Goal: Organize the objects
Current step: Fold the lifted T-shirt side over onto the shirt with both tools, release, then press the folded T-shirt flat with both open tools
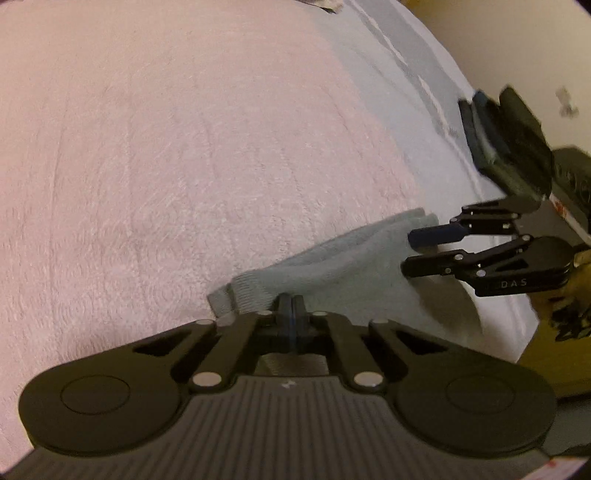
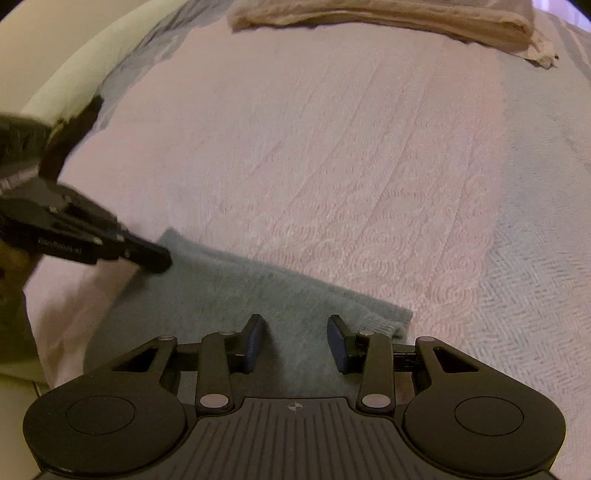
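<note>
Nearest the left wrist camera, the left tongs [image 1: 291, 314] are pressed together on the near edge of a folded grey-green cloth [image 1: 332, 266], the blue pads meeting with fabric pinched between them at the cloth's ribbed hem. That cloth lies flat on a pink textured bedspread [image 1: 166, 166], near the bed's edge, with a pale blue patterned cover [image 1: 402, 96] showing beyond the pink. Seen from the right wrist view, the right tongs [image 2: 297, 343] stand wide, both blue pads apart and poised just above the cloth's near portion, holding nothing. Each tool reaches in over the cloth from an opposite end, tips pointing roughly toward one another. Further off in the right view, a folded beige towel [image 2: 388, 18] rests at the far side of the bed. Dark folded items [image 1: 509, 140] sit off the bed's edge in the left view, blurred.
</note>
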Demonstrator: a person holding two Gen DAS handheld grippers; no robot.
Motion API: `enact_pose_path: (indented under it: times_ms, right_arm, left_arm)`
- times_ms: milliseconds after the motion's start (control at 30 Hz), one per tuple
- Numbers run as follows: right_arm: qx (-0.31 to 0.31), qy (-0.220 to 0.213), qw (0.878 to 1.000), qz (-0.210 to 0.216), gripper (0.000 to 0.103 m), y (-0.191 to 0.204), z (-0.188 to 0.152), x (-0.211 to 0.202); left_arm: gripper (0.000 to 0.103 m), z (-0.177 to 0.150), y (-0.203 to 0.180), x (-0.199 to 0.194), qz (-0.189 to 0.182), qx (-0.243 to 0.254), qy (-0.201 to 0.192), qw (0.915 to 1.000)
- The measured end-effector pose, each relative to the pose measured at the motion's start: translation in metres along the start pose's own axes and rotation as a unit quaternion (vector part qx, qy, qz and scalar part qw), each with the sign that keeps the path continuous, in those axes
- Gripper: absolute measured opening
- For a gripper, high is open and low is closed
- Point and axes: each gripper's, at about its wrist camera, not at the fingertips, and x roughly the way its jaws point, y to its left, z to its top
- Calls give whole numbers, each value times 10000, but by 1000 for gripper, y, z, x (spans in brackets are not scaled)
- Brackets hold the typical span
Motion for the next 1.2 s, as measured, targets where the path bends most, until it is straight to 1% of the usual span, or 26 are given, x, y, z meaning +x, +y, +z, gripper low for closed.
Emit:
enact_pose_path:
  times_ms: [100, 167, 233, 300, 367, 433, 533, 600, 700, 800, 867, 933, 967, 1067, 1133, 1200]
  right_arm:
    - [-25, -86, 9999, -50, 36, 0, 6, 17]
    - [-41, -165, 9998, -68, 37, -2, 11, 29]
    - [-19, -165, 9999, 3, 37, -7, 15, 33]
    - [55, -123, 9999, 84, 37, -14, 18, 27]
    - [5, -192, 9998, -65, 37, -16, 12, 10]
    - [102, -134, 9998, -127, 37, -24, -1, 0]
    - [207, -185, 9996, -71, 34, -37, -22, 2]
    - [331, -200, 9992, -10, 35, -42, -22, 0]
    - [344, -252, 9988, -234, 35, -28, -17, -23]
    - [291, -389, 9987, -179, 35, -10, -28, -47]
    - [130, -164, 9998, -71, 35, 4, -42, -42]
    - [-124, 123, 9997, -149, 35, 10, -57, -24]
    - [-191, 128, 9996, -178, 35, 9, -62, -19]
    - [161, 84, 9996, -227, 35, 7, -54, -31]
    - [156, -85, 9994, -294, 35, 15, -52, -48]
    - [134, -111, 9992, -354, 36, 24, -55, -63]
  left_arm:
    - [3, -2, -4, 7, 220, 239, -32, 9995]
    - [3, -1, -2, 12, 328, 210, -69, 9992]
    - [3, 1, 0, 17, 325, 94, -87, 9994]
    - [3, 4, 3, 17, 256, -21, -58, 9997]
    - [3, 5, 1, 16, 274, 35, 1, 9996]
    - [3, 5, 0, 13, 284, 52, 20, 9996]
    - [3, 5, 1, 17, 241, -5, -12, 9997]
    - [3, 5, 1, 18, 257, -44, -30, 9997]
    - [3, 6, 1, 16, 301, -125, 19, 9995]
    - [3, 5, 0, 14, 360, -135, 52, 9992]
    - [3, 4, -2, 15, 413, -138, 47, 9990]
    - [3, 4, -4, 17, 424, -151, 14, 9990]
    - [3, 3, -4, 17, 392, -174, 10, 9991]
    - [3, 3, -7, 13, 473, -236, -9, 9986]
    - [2, 4, -12, 7, 540, -269, 0, 9982]
    - [3, 3, -20, -1, 619, -274, 10, 9977]
